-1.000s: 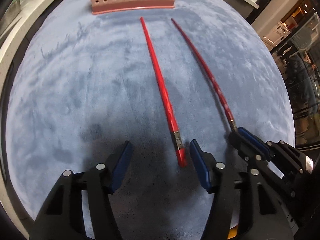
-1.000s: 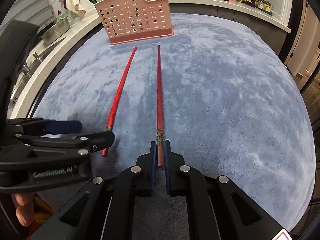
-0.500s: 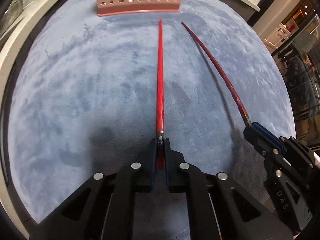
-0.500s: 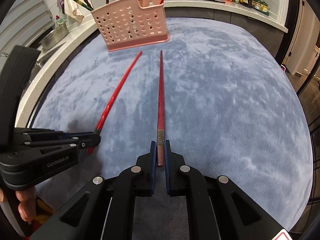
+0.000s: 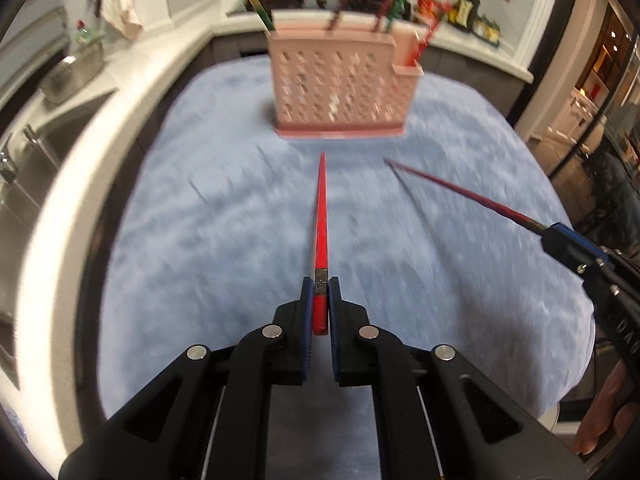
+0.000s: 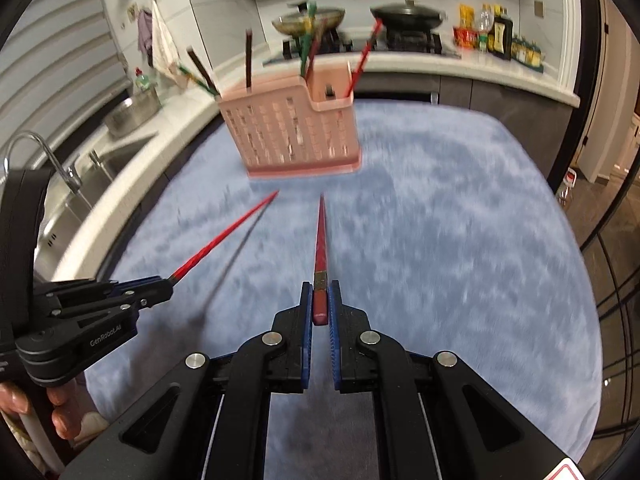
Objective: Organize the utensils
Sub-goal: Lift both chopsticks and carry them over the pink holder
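Note:
My left gripper (image 5: 320,286) is shut on the thick end of a bright red chopstick (image 5: 321,216), lifted above the blue mat and pointing at the pink perforated utensil holder (image 5: 340,88). My right gripper (image 6: 320,290) is shut on a darker red chopstick (image 6: 321,236), also lifted and pointing at the holder (image 6: 296,132). Each gripper shows in the other's view: the right one (image 5: 560,240) with its chopstick (image 5: 460,190), the left one (image 6: 160,286) with its chopstick (image 6: 224,236). The holder has several chopsticks standing in it.
The blue fleece mat (image 5: 200,240) covers the table. A white counter with a sink (image 6: 80,184) runs along the left. A stove with pans (image 6: 408,16) and bottles (image 6: 500,36) stand on the counter behind the holder.
Both grippers have lifted their chopsticks off the mat and tilted up, moving nearer the holder. The left gripper closed on its chopstick one second to half a second ago.

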Demonstrator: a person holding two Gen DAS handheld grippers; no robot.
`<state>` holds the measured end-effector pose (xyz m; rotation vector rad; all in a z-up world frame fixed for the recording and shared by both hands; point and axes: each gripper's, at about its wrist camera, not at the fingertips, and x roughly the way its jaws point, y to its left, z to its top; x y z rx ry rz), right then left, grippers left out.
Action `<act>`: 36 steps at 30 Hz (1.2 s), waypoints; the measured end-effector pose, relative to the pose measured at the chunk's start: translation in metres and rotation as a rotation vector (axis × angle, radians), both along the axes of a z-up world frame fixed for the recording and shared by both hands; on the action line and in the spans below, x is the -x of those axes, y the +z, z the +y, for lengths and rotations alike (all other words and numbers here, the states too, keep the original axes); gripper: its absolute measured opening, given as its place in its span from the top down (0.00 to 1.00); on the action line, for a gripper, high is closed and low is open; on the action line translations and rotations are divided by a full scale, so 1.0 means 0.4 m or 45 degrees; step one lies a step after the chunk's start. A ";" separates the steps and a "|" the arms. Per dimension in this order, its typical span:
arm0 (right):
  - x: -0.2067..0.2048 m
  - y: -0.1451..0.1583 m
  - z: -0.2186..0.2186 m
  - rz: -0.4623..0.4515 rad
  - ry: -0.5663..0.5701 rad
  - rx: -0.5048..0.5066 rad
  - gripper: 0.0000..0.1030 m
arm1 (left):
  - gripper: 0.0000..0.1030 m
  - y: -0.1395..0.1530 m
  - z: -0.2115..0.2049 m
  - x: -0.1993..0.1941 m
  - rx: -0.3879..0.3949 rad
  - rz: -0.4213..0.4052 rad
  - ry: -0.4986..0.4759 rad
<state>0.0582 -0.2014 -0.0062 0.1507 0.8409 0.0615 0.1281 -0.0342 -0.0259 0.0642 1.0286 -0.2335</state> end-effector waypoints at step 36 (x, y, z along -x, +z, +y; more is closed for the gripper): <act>-0.495 0.519 -0.011 -0.608 -0.006 -0.060 0.93 | 0.93 0.599 0.016 -0.448 0.193 -0.689 0.109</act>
